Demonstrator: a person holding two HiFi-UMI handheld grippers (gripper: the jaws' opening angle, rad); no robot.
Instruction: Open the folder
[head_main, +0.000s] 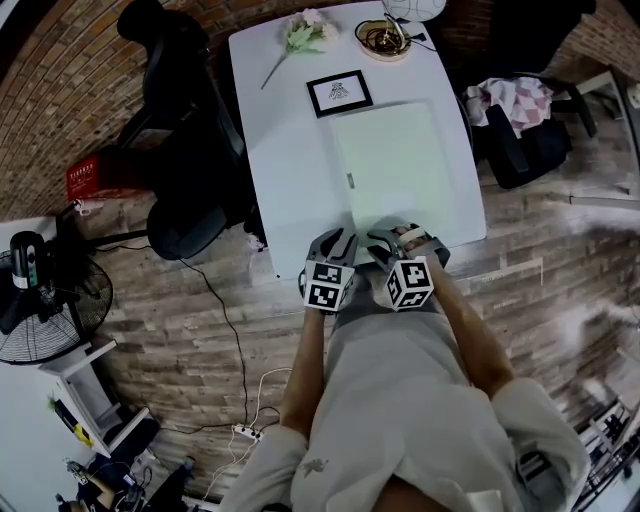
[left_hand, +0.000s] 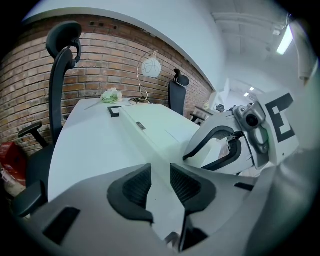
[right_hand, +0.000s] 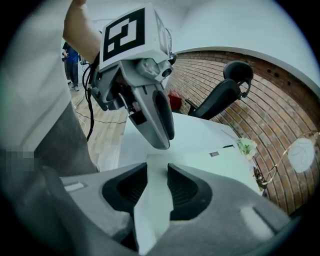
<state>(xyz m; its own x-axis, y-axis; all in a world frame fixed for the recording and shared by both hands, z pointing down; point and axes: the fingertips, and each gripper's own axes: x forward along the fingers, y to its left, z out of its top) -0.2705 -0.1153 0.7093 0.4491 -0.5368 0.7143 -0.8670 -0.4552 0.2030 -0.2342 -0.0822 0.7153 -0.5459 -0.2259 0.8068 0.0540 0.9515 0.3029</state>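
A pale green folder lies shut on the white table, its near edge towards me. Both grippers hang side by side at that edge. My right gripper has the folder's near corner between its jaws. In the right gripper view the pale cover runs deep through the gap of my right gripper, and the pads stand a little apart. My left gripper is just left of the corner. In the left gripper view, only bare table shows between the parted pads of my left gripper, and the folder lies beyond.
A black-framed picture, a flower and a lamp base stand at the table's far end. Black office chairs flank the left side, another chair with a cloth the right. A fan stands on the floor.
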